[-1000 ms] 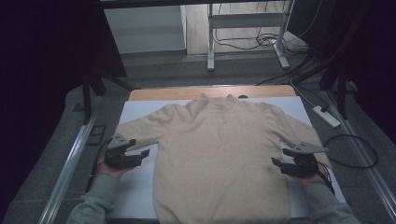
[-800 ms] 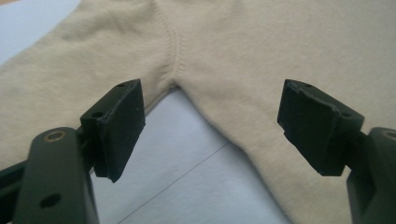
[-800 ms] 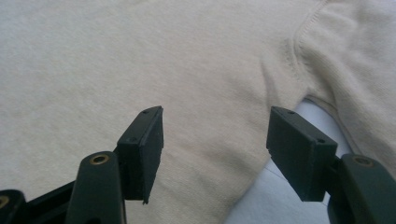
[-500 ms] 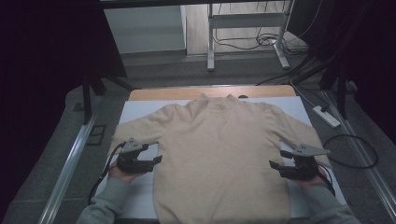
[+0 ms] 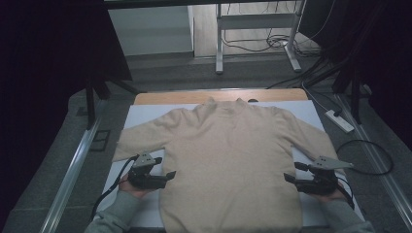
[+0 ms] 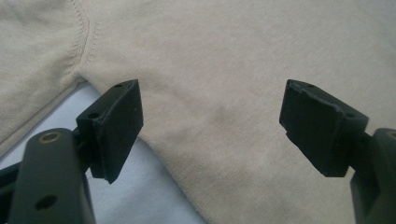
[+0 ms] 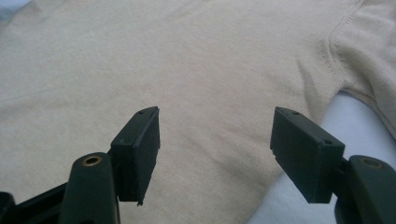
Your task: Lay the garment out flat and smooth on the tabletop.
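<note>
Beige knit sweater (image 5: 231, 160), unmarked, white mat (image 5: 145, 116)

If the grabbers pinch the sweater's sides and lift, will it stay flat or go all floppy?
Probably floppy: the sweater is soft knit lying limp on the table cover. The sleeves would likely dangle. It shouldn't roll or break.

A wooden table (image 5: 160, 97) carries a white sheet (image 5: 145, 116), with a beige sweater (image 5: 228, 160) spread flat on it.
</note>
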`<state>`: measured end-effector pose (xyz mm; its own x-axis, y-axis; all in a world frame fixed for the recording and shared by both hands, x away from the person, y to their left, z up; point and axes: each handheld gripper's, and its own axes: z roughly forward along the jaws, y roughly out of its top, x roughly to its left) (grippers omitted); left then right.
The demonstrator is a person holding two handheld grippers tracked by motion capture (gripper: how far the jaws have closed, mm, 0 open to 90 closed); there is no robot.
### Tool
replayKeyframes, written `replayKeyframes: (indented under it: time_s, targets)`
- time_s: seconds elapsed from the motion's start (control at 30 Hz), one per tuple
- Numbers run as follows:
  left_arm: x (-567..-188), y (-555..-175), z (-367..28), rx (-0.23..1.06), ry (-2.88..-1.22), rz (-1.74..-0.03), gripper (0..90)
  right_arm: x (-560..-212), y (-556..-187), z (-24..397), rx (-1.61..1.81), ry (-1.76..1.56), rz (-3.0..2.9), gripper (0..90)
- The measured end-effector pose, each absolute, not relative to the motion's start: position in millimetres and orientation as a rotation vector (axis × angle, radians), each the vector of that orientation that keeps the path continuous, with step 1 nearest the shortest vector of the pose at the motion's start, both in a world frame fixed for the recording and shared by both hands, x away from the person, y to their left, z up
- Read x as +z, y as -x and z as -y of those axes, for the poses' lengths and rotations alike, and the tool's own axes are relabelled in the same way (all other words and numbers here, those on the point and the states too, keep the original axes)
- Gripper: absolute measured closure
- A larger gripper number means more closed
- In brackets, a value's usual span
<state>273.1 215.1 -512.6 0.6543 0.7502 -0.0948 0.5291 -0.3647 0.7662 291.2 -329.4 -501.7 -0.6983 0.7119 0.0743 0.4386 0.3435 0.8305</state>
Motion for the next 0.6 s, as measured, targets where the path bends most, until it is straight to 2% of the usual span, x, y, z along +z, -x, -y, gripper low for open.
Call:
replayKeyframes:
  time_s: [0.6]
  targets:
    - [-514.5, -275.0, -215.5, 0.362, -2.074, -0.997, 21.5, -502.3, -292.1, 328.5, 1.279, -1.013, -2.319, 32.9]
